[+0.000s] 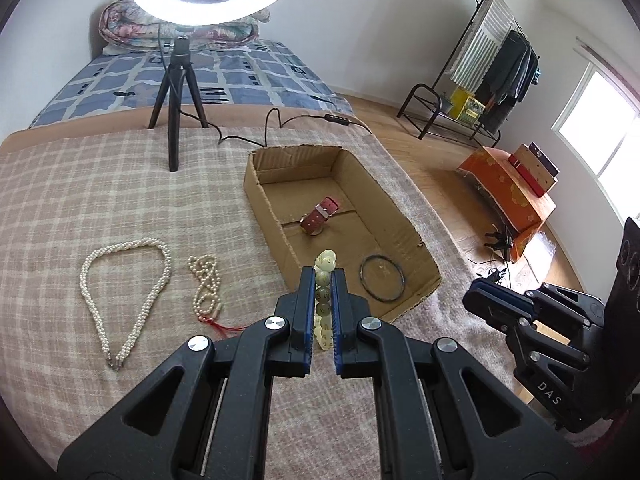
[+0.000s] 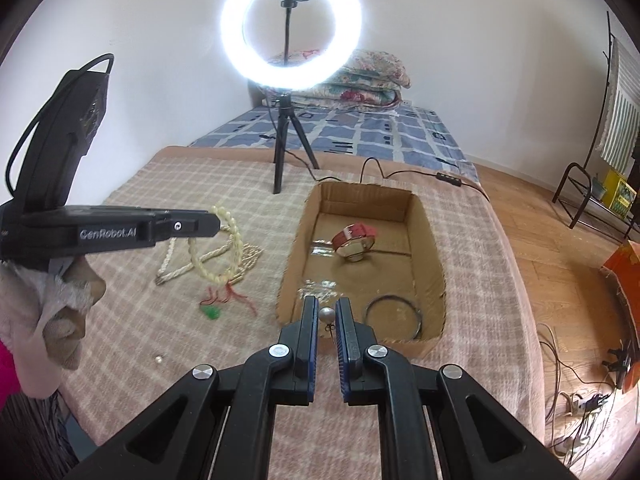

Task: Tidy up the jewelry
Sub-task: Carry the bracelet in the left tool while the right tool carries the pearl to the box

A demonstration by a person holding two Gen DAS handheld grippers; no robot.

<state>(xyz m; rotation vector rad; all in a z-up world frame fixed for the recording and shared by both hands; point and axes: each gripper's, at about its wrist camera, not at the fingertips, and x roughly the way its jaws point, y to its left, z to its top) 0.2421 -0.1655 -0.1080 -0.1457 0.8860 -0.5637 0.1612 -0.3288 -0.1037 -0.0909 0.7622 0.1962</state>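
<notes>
Left tool (image 1: 323, 280) is clamped on a pale green bead bracelet (image 1: 325, 270); the loop hangs from its tip, clearer in the right wrist view, where it dangles at middle left above the blanket. Right tool (image 2: 327, 312) is pinched shut on a small pearl earring (image 2: 326, 314), hook trailing below the bead.

Target, by my read, is the open cardboard box (image 1: 264, 200) on the checked blanket (image 1: 80, 200). Already inside: red-strap watch (image 1: 320, 216) mid-floor, dark bangle (image 1: 382, 278) near the front corner.

Key relation: in the left wrist view the box sits straight ahead of the left tool's tip and slightly right, its long axis running away toward the upper part of the frame. In the right wrist view the right tool's tip is at or just over the box's near wall, so the right hand looks closer to a drop; the left tool is off beyond the box's left wall.

Still out on the blanket, lower left of the left wrist view: twisted pearl necklace (image 1: 124, 284), small pearl strand (image 1: 206, 284) with a red tassel. A loose pearl (image 2: 159, 359) lies at lower left in the right wrist view.

Risk: the earring is tiny and could land on the wall's edge if let go too soon.
</notes>
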